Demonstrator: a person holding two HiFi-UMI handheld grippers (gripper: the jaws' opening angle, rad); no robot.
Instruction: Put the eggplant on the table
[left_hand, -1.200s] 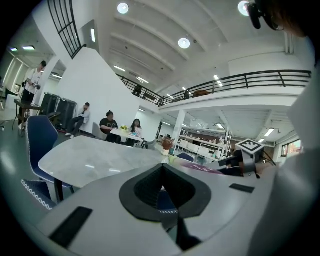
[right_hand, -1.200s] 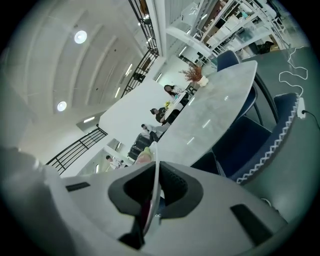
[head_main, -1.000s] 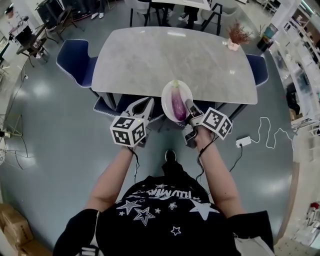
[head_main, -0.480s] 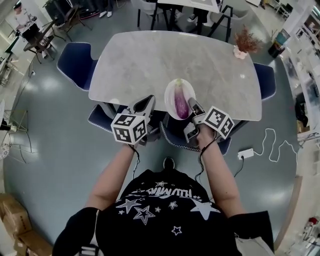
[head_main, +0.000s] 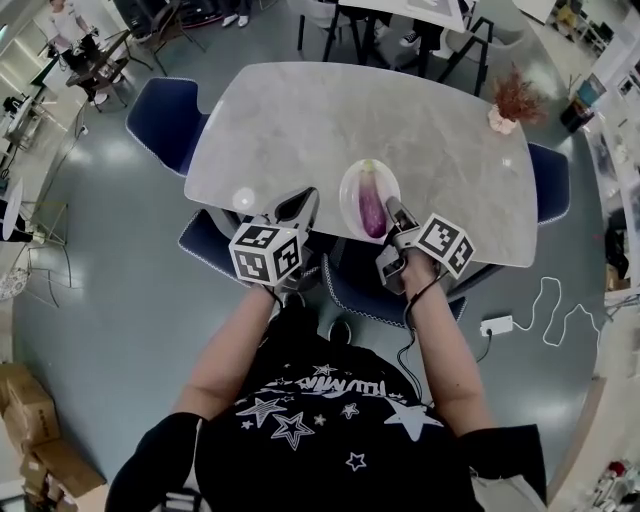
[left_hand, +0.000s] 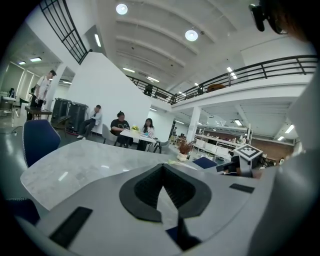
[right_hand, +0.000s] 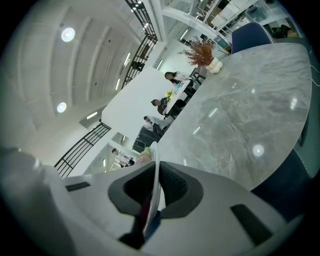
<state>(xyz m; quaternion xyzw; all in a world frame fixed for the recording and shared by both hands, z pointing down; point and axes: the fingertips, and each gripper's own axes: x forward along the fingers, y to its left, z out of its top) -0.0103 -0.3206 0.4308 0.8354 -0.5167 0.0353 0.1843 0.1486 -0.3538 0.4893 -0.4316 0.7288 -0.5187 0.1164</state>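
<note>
Head view: my right claw (head_main: 392, 209) is clamped on the near rim of a white plate (head_main: 349, 188). The eggplant (head_main: 371, 206) lies lengthwise on that plate, just ahead of the claw tips. It is slim, glossy and purple, with a pale green cap at the end farthest from the claw. The plate sits over the near edge of the grey marbled counter (head_main: 330, 110); I cannot tell whether it is resting on the counter yet. My left claw (head_main: 299, 198) is off to the left of the plate, apart from it.

Left gripper view: the left claw's jaws are together and hold nothing. The counter top stretches away beyond them.

Right gripper view: the plate shows edge-on, pinched between the right claw's two jaws. A sliver of purple shows beside it, and the counter spreads out to the right.

As I judge it, the step is setting the plate down. I should keep it level so the smooth eggplant does not roll. I should place it well in from the edge and part the jaws only once it rests flat.
</note>
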